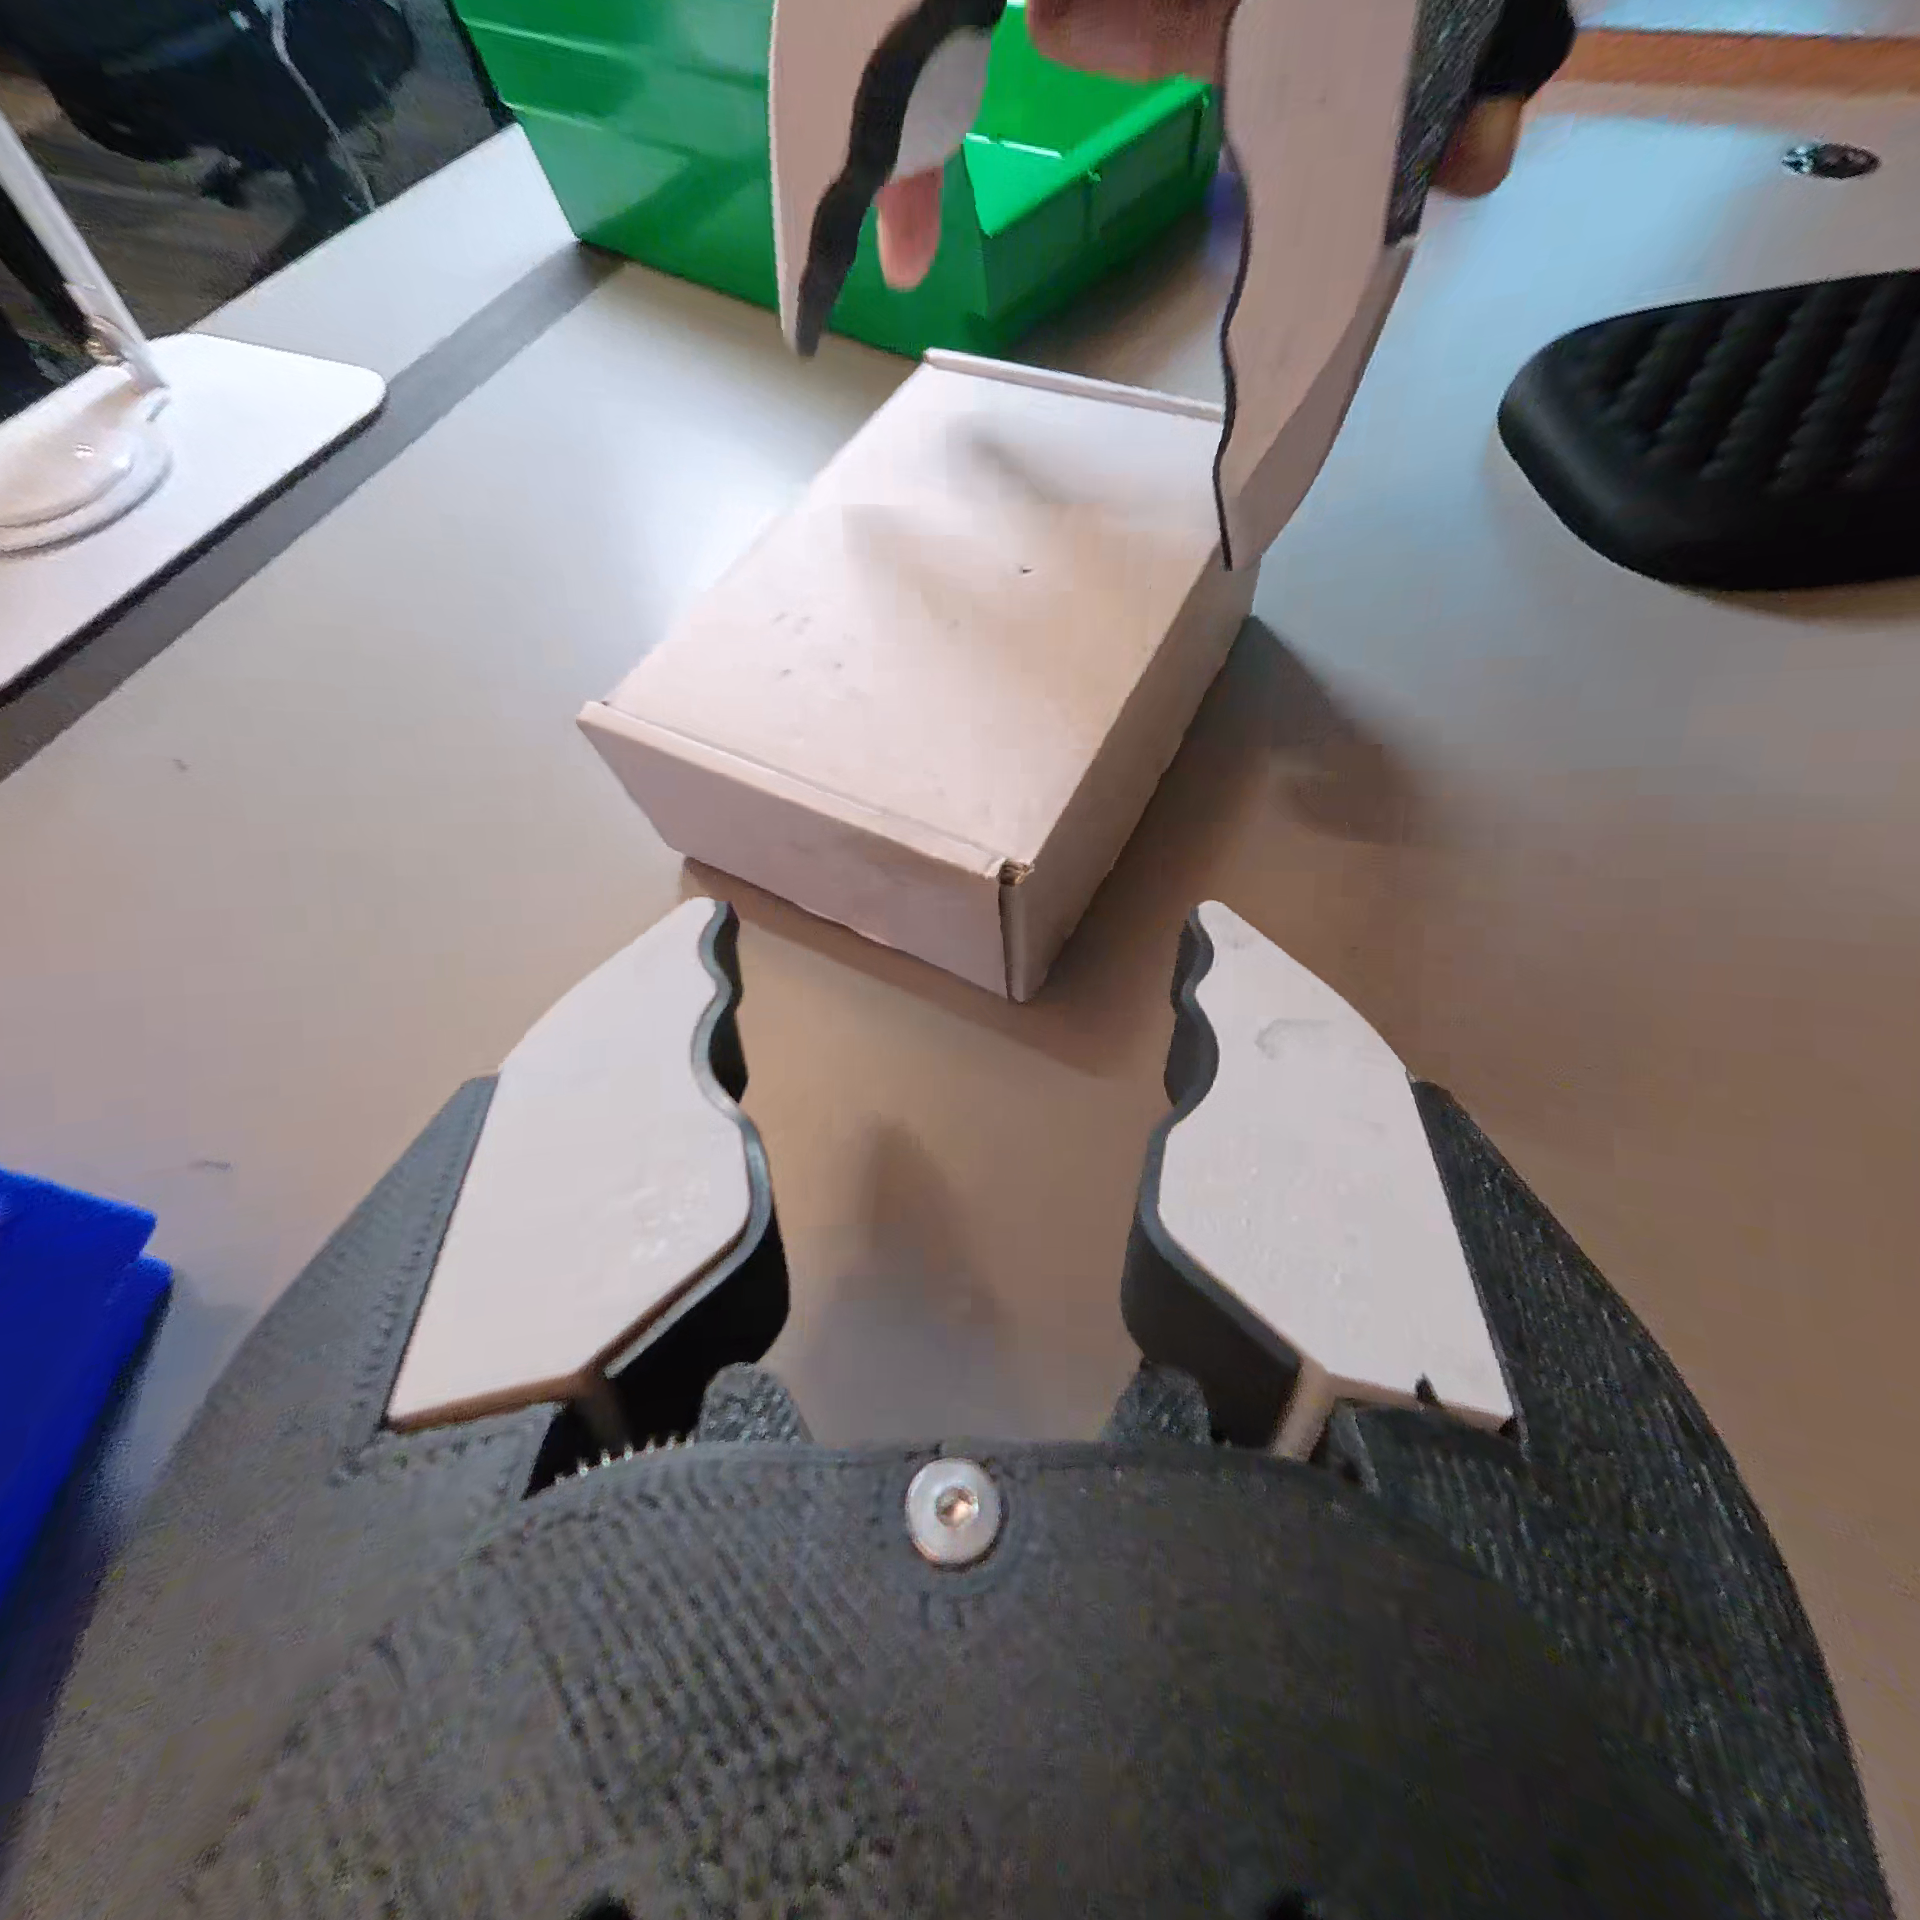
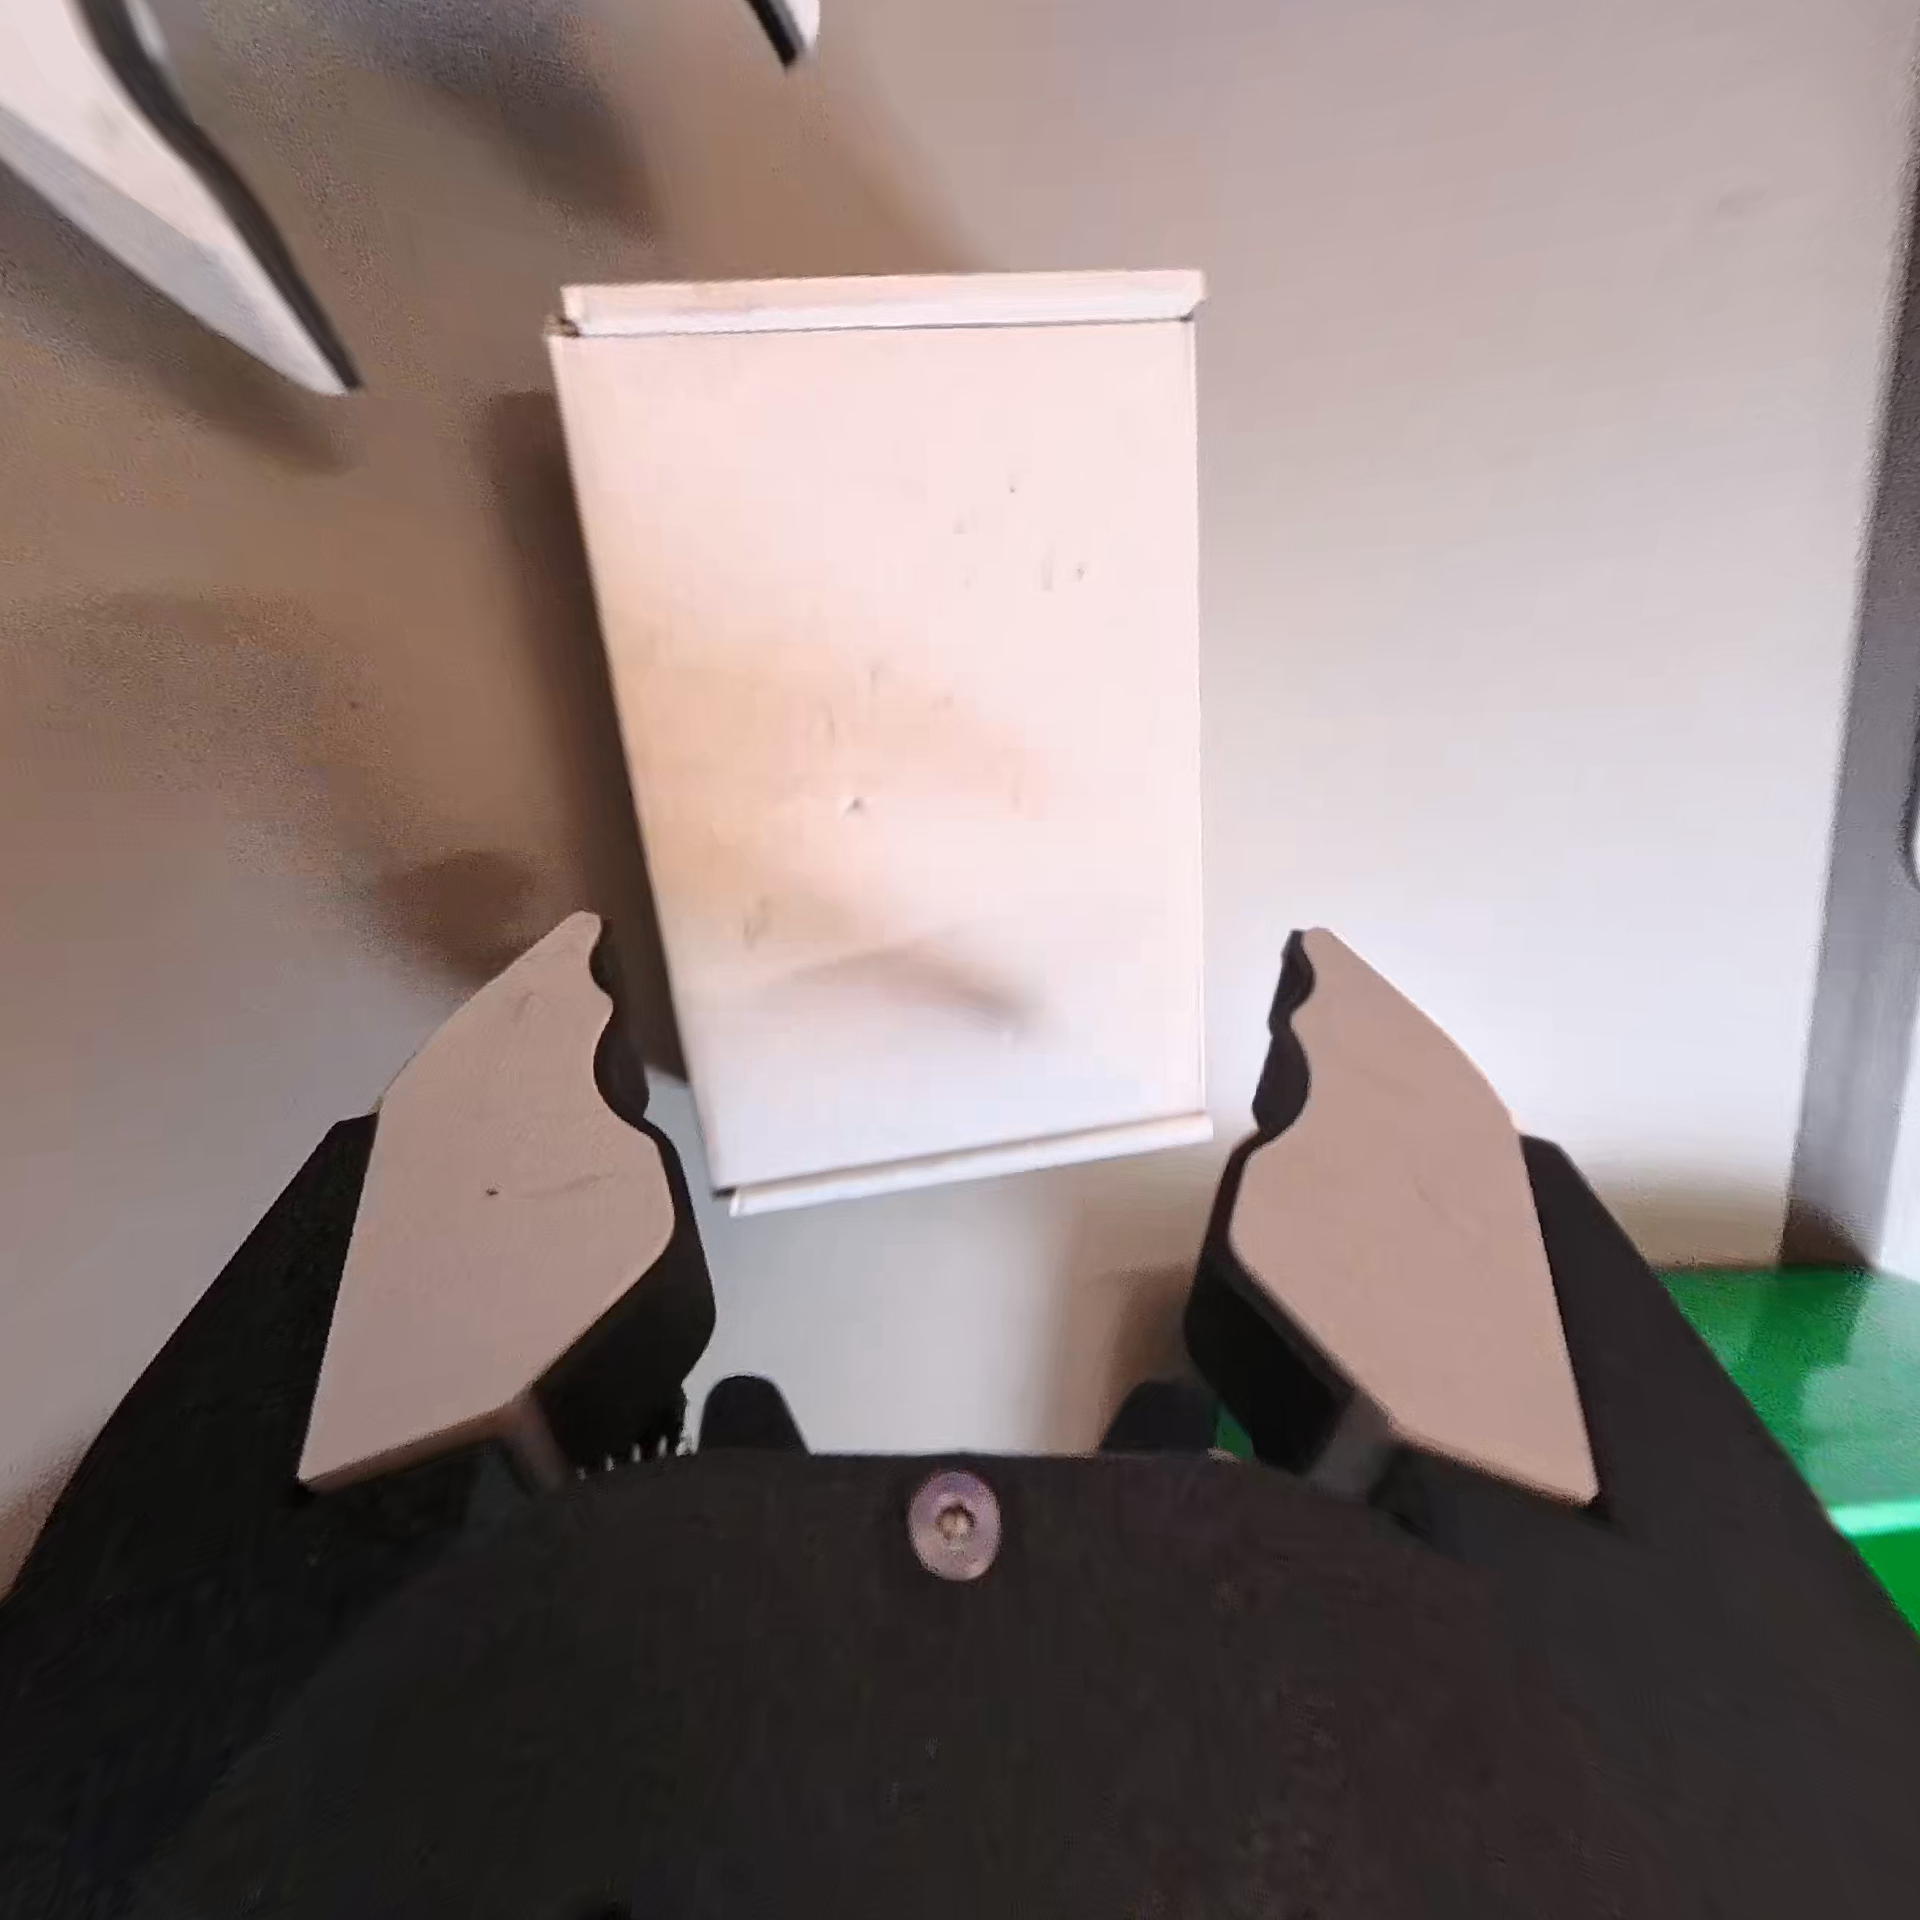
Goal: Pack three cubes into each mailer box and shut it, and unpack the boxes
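I've got both the left hand-held gripper (image 1: 956, 925) and the right hand-held gripper (image 2: 945, 945) wide and empty over the closed white cardboard mailer box (image 1: 914, 665) on the grey tabletop (image 1: 1558, 831); risk: one-sided contact skids it instead of opening it.

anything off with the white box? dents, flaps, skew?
Minor wear only. The white mailer box is shut, with a shallow crease and scuffs on its lid and a frayed corner toward the left tongs. It sits skewed to the table edge. Nothing spilled.
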Available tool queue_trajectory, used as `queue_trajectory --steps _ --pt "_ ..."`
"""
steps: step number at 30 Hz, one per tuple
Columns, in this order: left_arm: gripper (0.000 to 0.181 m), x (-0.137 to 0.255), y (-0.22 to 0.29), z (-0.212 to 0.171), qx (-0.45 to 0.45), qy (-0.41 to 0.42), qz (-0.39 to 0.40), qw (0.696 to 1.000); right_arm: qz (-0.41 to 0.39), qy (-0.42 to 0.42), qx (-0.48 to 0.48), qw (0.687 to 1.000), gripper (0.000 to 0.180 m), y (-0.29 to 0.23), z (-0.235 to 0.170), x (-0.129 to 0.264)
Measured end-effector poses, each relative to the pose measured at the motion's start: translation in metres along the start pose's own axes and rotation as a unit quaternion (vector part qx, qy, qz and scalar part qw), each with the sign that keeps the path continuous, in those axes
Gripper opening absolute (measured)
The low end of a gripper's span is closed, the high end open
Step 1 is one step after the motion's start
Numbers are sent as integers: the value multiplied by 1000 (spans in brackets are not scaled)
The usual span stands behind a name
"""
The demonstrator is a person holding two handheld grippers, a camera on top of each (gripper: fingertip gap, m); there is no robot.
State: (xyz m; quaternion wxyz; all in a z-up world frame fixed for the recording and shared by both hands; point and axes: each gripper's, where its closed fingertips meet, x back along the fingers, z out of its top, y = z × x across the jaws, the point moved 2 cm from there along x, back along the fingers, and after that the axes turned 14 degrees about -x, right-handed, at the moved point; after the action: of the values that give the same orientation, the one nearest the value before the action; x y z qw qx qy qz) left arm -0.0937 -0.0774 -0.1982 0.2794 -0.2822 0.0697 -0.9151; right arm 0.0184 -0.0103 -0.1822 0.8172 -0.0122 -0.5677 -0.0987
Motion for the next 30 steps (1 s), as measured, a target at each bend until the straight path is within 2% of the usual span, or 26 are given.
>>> queue_trajectory --steps 3,8,12,15,18,25,30 --pt "81 7 -2 -2 6 9 12 1000 30 -54 21 998 121 -3 8 -19" --pt "80 12 -9 -3 8 18 19 1000 26 -118 72 990 125 -9 11 -45" --pt "80 14 -9 -4 7 20 16 1000 32 -119 112 986 124 -20 7 -39" --pt "80 16 -8 0 10 29 15 999 29 -93 125 987 124 -23 3 -14" --pt "79 18 -6 5 17 39 10 999 15 -68 103 992 124 -8 -4 31" --pt "77 14 -3 6 33 45 2 998 -105 -83 10 991 124 101 -51 137" --pt "76 10 -2 4 44 42 0 998 -138 -122 -51 982 124 179 -94 151"
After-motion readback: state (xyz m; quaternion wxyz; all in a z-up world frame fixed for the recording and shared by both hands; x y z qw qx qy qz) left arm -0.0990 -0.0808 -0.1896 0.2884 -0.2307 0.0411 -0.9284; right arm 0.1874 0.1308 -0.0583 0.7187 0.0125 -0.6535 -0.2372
